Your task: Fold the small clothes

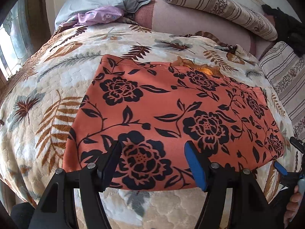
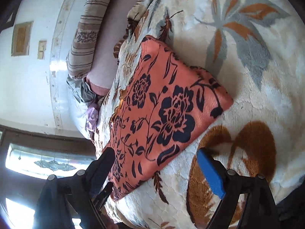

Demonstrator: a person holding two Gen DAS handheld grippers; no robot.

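No text, label, brand or no. is showing readable in either view; fabrics are carrying only flower and leaf patterns.

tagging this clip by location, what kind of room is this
Most likely a bedroom: the orange floral garment lies on a bed spread with a leaf-print blanket, striped bolster pillows rest by the wall, and a window is at one side.
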